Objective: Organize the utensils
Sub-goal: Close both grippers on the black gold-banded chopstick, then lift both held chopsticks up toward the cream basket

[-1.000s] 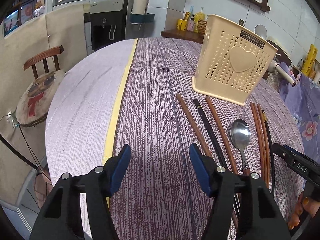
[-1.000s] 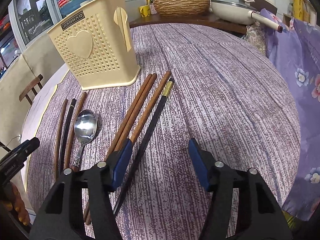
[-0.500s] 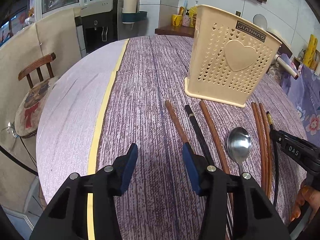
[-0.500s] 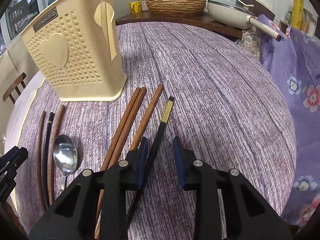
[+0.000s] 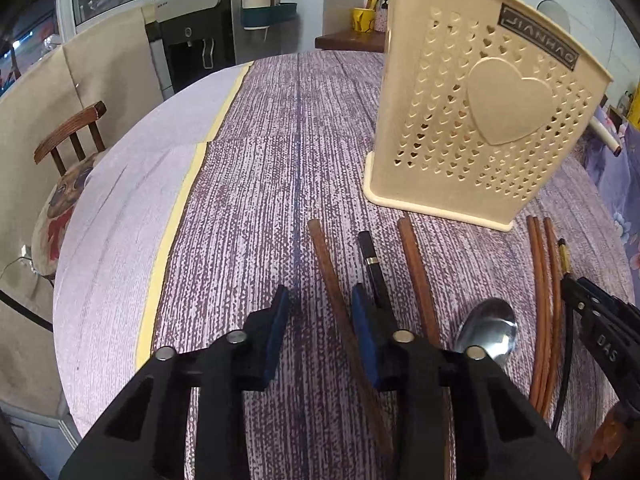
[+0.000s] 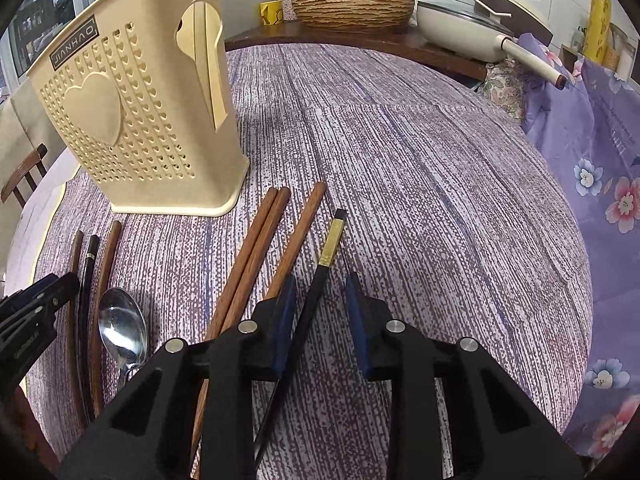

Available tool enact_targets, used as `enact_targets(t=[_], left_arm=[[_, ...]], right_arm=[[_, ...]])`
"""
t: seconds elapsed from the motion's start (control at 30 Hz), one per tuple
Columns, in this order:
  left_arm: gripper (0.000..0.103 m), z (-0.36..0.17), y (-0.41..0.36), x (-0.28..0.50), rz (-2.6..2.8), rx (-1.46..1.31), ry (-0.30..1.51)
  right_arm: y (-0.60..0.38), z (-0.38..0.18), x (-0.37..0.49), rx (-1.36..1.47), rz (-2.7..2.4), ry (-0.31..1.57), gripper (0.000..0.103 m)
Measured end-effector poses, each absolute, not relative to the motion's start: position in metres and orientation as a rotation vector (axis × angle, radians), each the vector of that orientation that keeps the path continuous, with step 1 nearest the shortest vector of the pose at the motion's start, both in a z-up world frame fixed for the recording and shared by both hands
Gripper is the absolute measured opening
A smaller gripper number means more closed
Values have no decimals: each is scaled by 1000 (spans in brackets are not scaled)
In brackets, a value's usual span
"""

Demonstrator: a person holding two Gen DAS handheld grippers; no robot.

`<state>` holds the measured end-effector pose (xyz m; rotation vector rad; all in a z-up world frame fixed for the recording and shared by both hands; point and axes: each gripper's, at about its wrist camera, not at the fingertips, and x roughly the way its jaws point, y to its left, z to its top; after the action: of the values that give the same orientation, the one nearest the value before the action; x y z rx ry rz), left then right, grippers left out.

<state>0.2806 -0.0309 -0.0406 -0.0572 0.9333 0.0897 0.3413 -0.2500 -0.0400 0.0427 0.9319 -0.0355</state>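
A cream perforated utensil holder [image 5: 476, 132] stands upright on the table; it also shows in the right wrist view [image 6: 132, 120]. Chopsticks and a steel spoon [image 5: 486, 332] lie in a row in front of it. My left gripper [image 5: 320, 320] is open, its jaws either side of the leftmost brown chopstick [image 5: 328, 272], with a black chopstick [image 5: 374, 268] just right of it. My right gripper [image 6: 320, 308] is open, its jaws either side of a black chopstick with a gold band [image 6: 320, 280]. Three brown chopsticks [image 6: 256, 248] lie to its left.
The round table has a purple striped cloth [image 6: 420, 168]. A wooden chair [image 5: 68, 160] stands at its left edge. A floral cloth [image 6: 600, 184] hangs on the right. A counter with a woven basket [image 6: 352, 6] and a pan [image 6: 460, 28] is behind the table.
Both grippers moved forward and lower toward the chopsticks. The left jaws narrowed around the leftmost brown chopstick. The right jaws narrowed around the black chopstick, then widened a little.
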Motion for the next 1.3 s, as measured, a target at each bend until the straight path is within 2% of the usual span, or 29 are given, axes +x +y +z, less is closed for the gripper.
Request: enact_targets(t=[0.2,0.5,0.57,0.63,0.83,1.3], left_arm=[[22,-41,-33,291,99,-57,950],[11,-40,-30,297,121,-73,957],[11,-41,-30,298,124,-72,953],[11,-41,-31,297,125,-74,951],[10,-42,-29,294,117,-101,955],[9,-41,-19,291,54,-172,963]], right_arm=[[-250,-41,350,49,-46,932,26],[-251,-42,359,57,-79,922,19],[-253,-42,359,58,-82,918,18],[-255,-43,359,65,-89,914,12],[-265,-43,359,127,-66,915,9],[-285,-40,349,274,58,890,8]])
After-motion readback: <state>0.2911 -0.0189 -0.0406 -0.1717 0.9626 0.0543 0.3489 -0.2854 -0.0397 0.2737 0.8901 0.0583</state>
